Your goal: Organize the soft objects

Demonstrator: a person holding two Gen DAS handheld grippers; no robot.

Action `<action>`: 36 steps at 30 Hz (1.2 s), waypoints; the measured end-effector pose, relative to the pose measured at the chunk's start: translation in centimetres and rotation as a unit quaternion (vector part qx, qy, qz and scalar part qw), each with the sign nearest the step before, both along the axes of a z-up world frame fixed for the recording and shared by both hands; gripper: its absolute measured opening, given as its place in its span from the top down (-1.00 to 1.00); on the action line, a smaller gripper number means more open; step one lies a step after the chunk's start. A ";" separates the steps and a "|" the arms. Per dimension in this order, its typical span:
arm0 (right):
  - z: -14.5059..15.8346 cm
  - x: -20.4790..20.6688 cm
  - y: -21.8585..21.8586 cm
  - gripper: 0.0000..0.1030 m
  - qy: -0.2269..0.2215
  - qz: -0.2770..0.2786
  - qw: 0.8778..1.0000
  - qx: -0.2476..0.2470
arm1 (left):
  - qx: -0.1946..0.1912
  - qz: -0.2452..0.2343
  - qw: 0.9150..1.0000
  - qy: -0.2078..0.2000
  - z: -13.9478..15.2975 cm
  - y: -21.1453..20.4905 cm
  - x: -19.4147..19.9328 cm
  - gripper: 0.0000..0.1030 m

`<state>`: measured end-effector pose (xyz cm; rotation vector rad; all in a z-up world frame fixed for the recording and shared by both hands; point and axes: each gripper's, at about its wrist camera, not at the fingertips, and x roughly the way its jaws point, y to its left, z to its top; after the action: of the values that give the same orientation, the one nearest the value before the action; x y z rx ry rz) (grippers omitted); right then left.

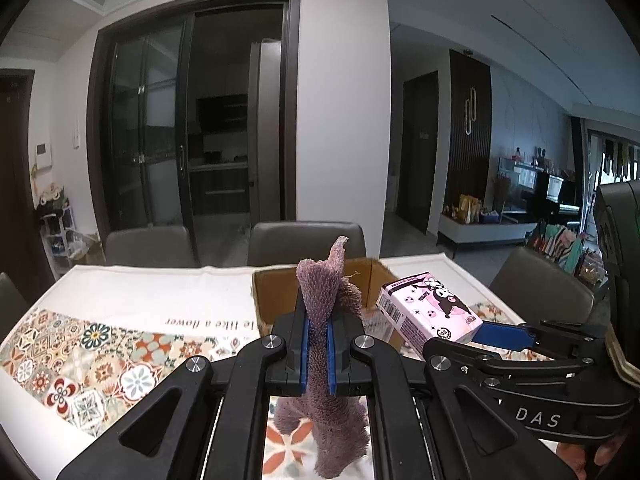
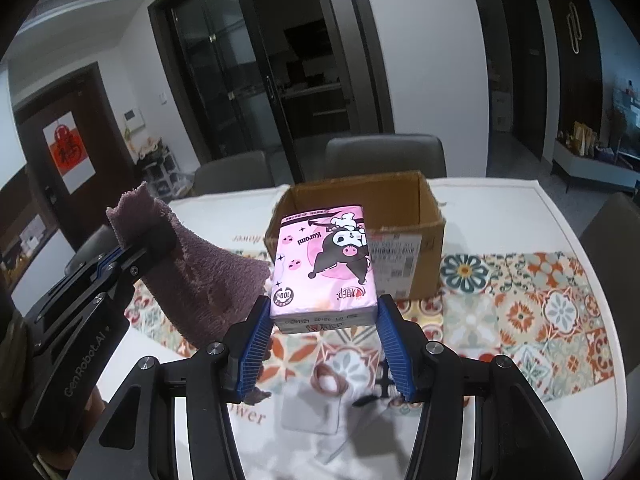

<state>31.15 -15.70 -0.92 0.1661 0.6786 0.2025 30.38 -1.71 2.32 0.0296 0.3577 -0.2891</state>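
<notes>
My left gripper (image 1: 316, 344) is shut on a mauve towel (image 1: 325, 308), which sticks up above the fingers and hangs below them over the table. It also shows in the right wrist view (image 2: 200, 268), held by the left gripper (image 2: 148, 246). My right gripper (image 2: 322, 320) is shut on a pink tissue pack (image 2: 326, 264) with a cartoon print, held above the table in front of an open cardboard box (image 2: 400, 208). The pack (image 1: 428, 312) and the box (image 1: 276, 284) also show in the left wrist view, where the right gripper (image 1: 480, 334) comes in from the right.
A patterned tablecloth (image 2: 540, 292) covers the table. A brown hair tie (image 2: 326, 380) and a clear bag (image 2: 312, 412) lie under my right gripper. Grey chairs (image 2: 384, 156) stand behind the table and at its right side (image 2: 612, 240).
</notes>
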 end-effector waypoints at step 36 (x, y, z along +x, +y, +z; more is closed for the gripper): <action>3.7 9.0 -3.0 -0.05 -0.062 -0.014 0.998 0.011 | 0.010 -0.002 0.998 -0.054 3.5 -3.5 9.2 0.84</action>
<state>40.10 -18.70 2.83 0.1835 0.5509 0.1918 39.53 -5.26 5.81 0.0643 0.2533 -0.2860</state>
